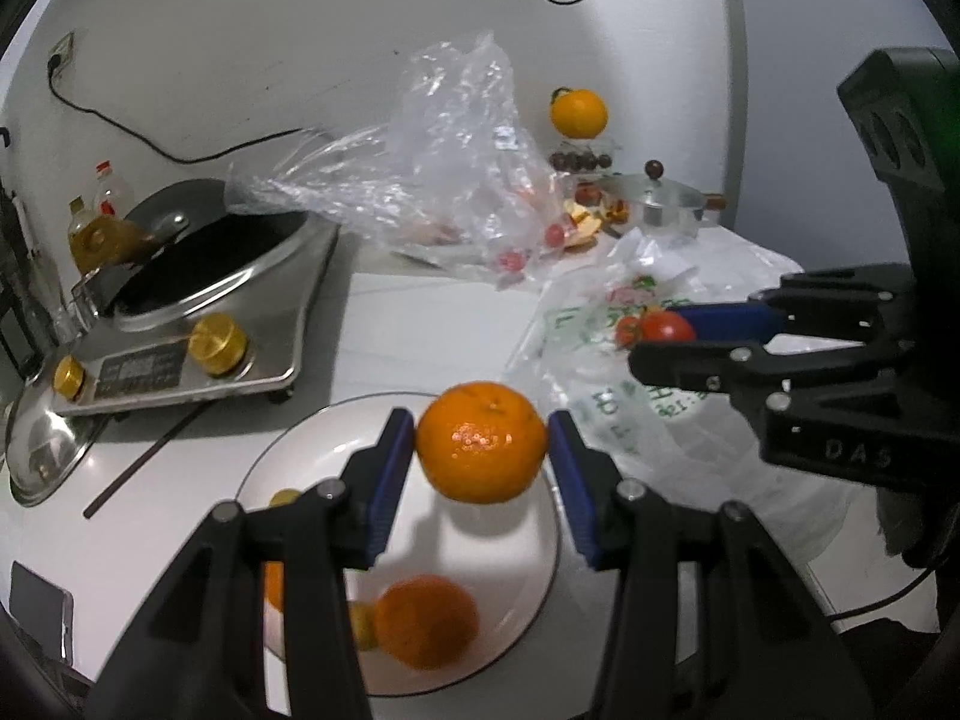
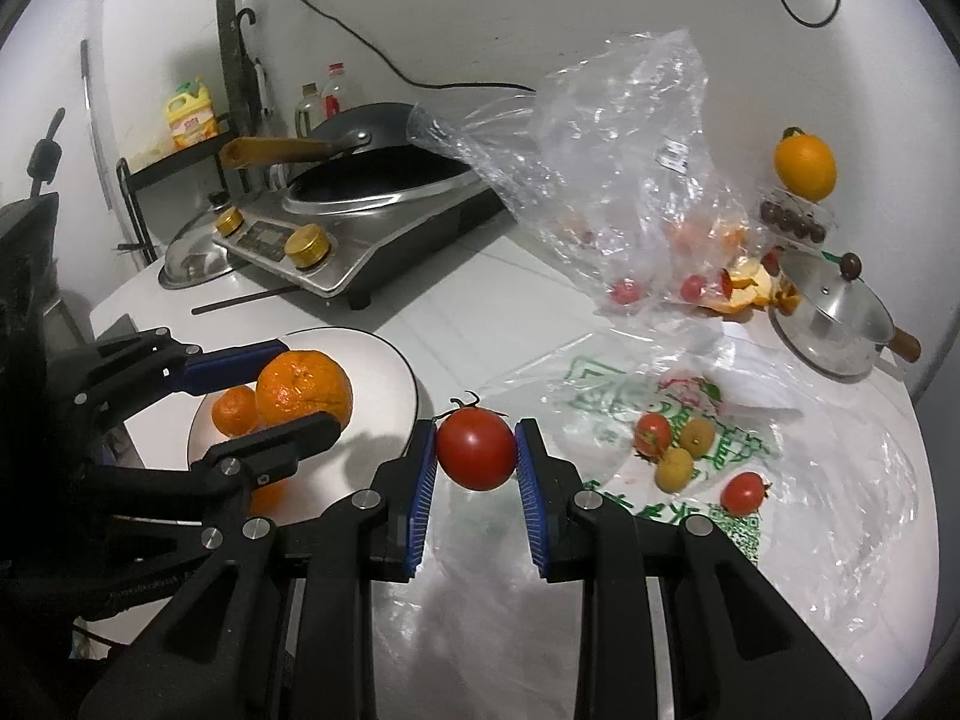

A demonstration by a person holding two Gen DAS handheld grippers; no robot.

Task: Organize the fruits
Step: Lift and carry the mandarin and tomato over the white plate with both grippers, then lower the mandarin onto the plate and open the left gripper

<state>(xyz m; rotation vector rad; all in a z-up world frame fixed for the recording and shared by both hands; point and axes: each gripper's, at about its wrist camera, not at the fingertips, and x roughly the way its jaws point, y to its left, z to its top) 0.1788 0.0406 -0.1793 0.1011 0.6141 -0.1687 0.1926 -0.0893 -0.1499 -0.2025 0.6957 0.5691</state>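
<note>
My left gripper (image 1: 481, 441) is shut on an orange (image 1: 481, 441) and holds it above a white plate (image 1: 300, 444). Another orange (image 1: 427, 621) and a small yellow fruit lie on that plate below. My right gripper (image 2: 475, 449) is shut on a red tomato (image 2: 475, 449) over a printed plastic bag (image 2: 738, 456), just right of the plate (image 2: 384, 360). In the right wrist view the left gripper (image 2: 294, 396) with its orange (image 2: 303, 387) hangs over the plate. The left wrist view shows the right gripper (image 1: 666, 339) with the tomato (image 1: 667, 327).
On the printed bag lie two more tomatoes (image 2: 744, 492) and two small yellow fruits (image 2: 675, 468). A crumpled clear bag (image 2: 606, 180) with cherry tomatoes stands behind. An induction cooker with a wok (image 2: 372, 192) is at the back left, a lidded steel pot (image 2: 834, 312) at the right.
</note>
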